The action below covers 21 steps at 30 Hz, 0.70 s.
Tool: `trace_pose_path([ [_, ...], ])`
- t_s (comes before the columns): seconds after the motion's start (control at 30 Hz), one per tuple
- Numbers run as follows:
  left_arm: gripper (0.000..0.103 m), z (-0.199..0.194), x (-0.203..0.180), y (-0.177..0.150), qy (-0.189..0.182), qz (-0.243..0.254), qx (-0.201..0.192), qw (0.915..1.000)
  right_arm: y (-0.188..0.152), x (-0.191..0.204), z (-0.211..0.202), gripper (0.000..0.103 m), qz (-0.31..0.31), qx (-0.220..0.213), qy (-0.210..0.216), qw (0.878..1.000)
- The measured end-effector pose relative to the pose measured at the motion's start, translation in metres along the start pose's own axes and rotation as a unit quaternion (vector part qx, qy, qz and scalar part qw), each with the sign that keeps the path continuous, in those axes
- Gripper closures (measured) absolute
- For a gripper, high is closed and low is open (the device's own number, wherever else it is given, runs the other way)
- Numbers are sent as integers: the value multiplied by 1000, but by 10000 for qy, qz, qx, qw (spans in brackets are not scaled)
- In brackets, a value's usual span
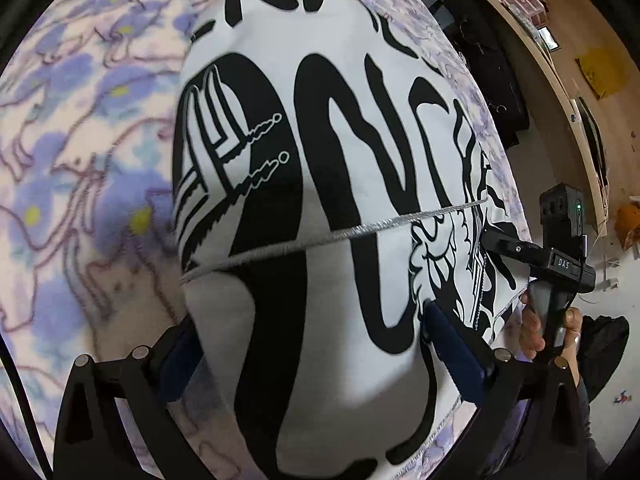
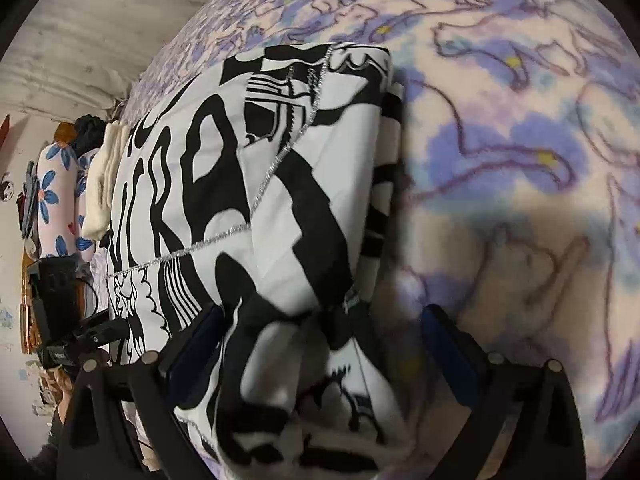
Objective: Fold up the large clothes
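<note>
Okay, white garment with black print lies folded on the purple floral blanket. Left gripper has its jaws spread wide over the near edge of the cloth, pinching nothing. Right gripper is also wide open, a bunched fold of the garment lying between its fingers, ungripped. Silver trim line crosses the fabric. Hand holds the right gripper's handle.
</note>
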<state>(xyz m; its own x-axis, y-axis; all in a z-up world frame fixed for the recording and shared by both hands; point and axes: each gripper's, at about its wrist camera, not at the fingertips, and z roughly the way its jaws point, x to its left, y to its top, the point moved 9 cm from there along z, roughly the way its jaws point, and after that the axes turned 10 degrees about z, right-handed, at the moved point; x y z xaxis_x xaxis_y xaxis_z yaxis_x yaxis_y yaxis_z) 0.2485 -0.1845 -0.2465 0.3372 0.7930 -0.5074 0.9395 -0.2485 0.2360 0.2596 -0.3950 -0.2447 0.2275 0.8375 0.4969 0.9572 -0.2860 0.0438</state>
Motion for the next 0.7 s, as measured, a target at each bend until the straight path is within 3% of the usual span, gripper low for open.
trace_pose_path([
  [0.17,0,10,4,6,-83,22,76,9999,11,17,9,7,-287,61,363,9989],
  [0.43,0,22,12,17,-360,-70,-31,9993,20,29,28,8,-396,117,568,9975],
  [0.5,1,19,13,21,-228,4,-99,9997,17,33,28,16,-462,62,535,9975],
  [0.57,10,17,7,28,8,150,-206,9997,14,39,27,33,-459,-13,509,9977],
  [0.7,35,-3,-11,31,623,671,-660,9936,7,55,17,50,-550,-229,401,9974],
])
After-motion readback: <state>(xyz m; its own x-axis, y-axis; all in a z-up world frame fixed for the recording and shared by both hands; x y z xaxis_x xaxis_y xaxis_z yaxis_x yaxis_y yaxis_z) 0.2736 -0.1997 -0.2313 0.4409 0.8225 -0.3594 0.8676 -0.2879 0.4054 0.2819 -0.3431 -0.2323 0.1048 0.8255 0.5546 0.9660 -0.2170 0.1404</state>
